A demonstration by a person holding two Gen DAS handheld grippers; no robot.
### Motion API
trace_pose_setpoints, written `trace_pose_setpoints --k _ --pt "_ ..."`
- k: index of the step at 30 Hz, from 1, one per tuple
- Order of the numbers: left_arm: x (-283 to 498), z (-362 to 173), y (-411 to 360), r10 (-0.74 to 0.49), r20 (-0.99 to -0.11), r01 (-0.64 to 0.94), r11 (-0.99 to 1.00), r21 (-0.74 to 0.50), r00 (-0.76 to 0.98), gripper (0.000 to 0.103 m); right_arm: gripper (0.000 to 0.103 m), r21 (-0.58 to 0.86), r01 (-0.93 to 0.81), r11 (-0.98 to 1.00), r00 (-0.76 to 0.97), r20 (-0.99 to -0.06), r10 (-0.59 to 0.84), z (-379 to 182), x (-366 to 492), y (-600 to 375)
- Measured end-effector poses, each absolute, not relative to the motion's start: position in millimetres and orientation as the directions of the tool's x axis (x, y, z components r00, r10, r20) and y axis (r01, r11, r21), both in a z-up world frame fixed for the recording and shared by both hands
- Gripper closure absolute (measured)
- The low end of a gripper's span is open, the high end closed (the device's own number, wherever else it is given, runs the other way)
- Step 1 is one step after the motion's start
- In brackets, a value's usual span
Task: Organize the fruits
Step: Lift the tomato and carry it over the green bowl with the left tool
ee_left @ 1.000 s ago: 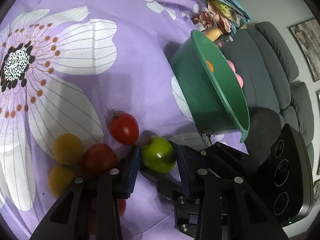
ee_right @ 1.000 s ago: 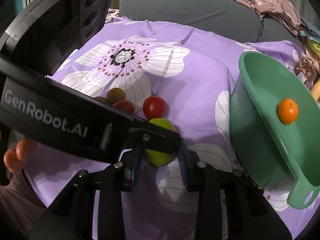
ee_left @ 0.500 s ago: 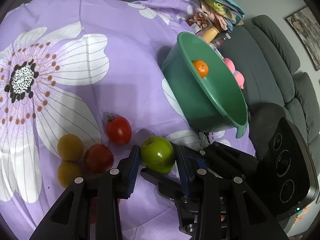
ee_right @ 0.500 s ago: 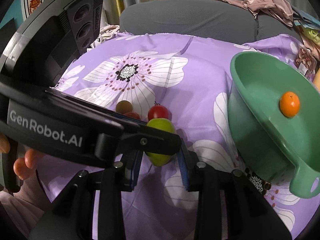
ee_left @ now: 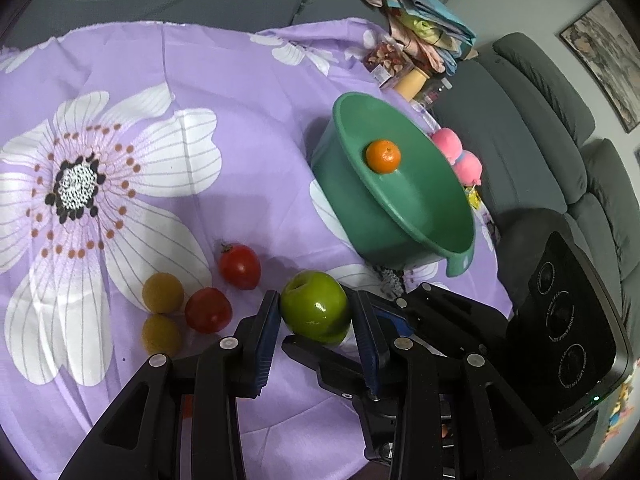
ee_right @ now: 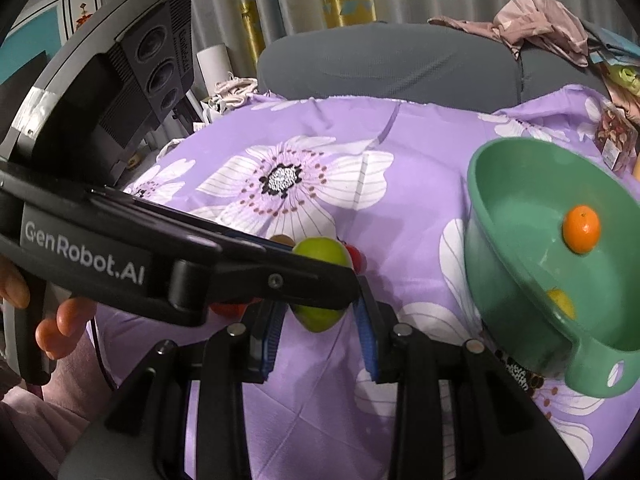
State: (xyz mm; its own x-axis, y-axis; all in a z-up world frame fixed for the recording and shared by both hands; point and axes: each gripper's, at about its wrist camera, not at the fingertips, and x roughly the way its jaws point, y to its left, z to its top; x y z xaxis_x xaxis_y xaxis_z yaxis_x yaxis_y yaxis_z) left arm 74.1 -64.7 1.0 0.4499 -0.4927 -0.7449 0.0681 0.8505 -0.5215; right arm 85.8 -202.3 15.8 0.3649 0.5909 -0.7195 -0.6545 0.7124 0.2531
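While both grippers clamp round green apple (ee_left: pixel 315 312) above purple floral cloth (ee_left: pixel 168 80), left gripper (ee_left: pixel 316 326) and right gripper (ee_right: pixel 322 332) crossed: uneven squeeze could squirt smooth fruit out, short of green plastic bowl (ee_left: pixel 424 236).

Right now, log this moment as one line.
left gripper: shut on green apple | right gripper: shut, flanking same apple, contact unclear | green bowl: orange inside | red tomato: on purple cloth

Purple floral cloth (ee_left: pixel 248 92), green basin (ee_left: pixel 404 216), tomatoes (ee_left: pixel 239 266)
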Motion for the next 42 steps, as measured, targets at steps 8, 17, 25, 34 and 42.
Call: trace_pose_setpoints --k 8,17,25,34,42 --pt "68 22 -69 -0.474 -0.734 0.102 0.865 -0.491 0.486 0.067 0.069 0.263 -0.655 0.709 0.399 -0.676 0.620 31 82 -209" --pt "69 40 -79 -0.465 -0.725 0.139 0.875 -0.464 0.509 0.067 0.069 0.262 -0.646 0.717 0.444 -0.635 0.632 45 81 -219" --pt "79 57 -92 -0.467 -0.714 0.192 0.880 -0.435 0.522 0.067 0.069 0.249 -0.627 0.738 0.497 -0.601 0.625 58 83 -229" --pt "95 69 -117 -0.480 -0.710 0.261 0.877 -0.403 0.516 0.067 0.069 0.251 -0.575 0.779 0.561 -0.572 0.598 66 89 -249" --pt "117 74 -150 -0.508 -0.709 0.335 0.860 -0.386 0.489 0.067 0.069 0.259 -0.502 0.825 0.626 -0.549 0.553 70 99 -273"
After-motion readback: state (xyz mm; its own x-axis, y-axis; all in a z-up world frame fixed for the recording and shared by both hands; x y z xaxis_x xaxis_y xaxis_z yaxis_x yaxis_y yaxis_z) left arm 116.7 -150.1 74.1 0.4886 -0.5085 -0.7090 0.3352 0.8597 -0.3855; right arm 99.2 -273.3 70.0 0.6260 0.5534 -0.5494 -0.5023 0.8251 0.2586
